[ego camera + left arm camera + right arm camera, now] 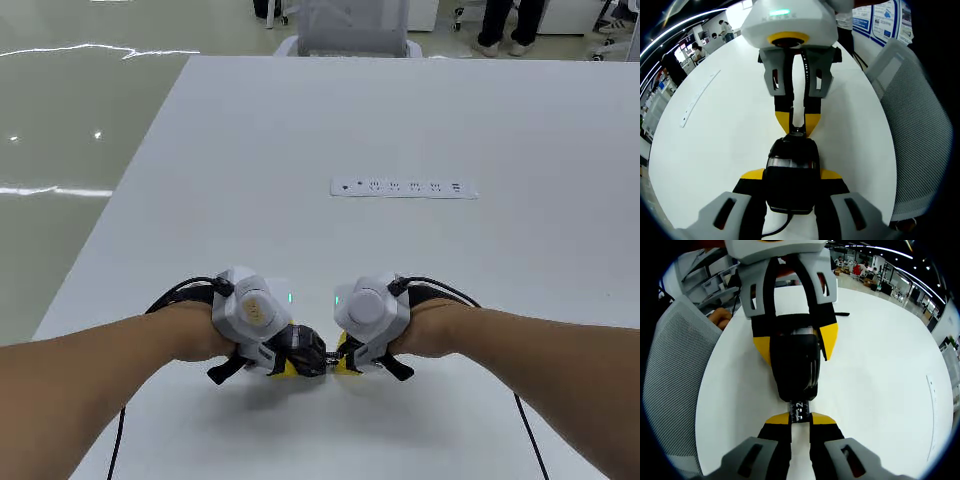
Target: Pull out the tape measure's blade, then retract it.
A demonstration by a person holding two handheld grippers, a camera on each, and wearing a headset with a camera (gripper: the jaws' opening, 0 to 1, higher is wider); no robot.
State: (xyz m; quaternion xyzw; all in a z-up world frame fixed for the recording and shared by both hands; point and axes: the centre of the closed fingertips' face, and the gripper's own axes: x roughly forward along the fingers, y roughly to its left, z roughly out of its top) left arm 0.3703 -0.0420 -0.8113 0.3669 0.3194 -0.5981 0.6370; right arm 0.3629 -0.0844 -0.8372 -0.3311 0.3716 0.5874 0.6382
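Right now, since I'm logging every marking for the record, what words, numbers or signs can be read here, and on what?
"2": on the tape measure's blade, beside fine tick marks, where the right gripper pinches it.
Wall posters: print too blurred to read.
Power strip: markings too small to read.

A chunky black tape measure with a rounded case sits near the front edge of the white table, gripped on both sides by the yellow-tipped jaws of the left gripper. Only a short stub of its blade is out. The stub is dark with pale marks and a numeral 2, and it runs straight from the case into the closed jaws of the right gripper.
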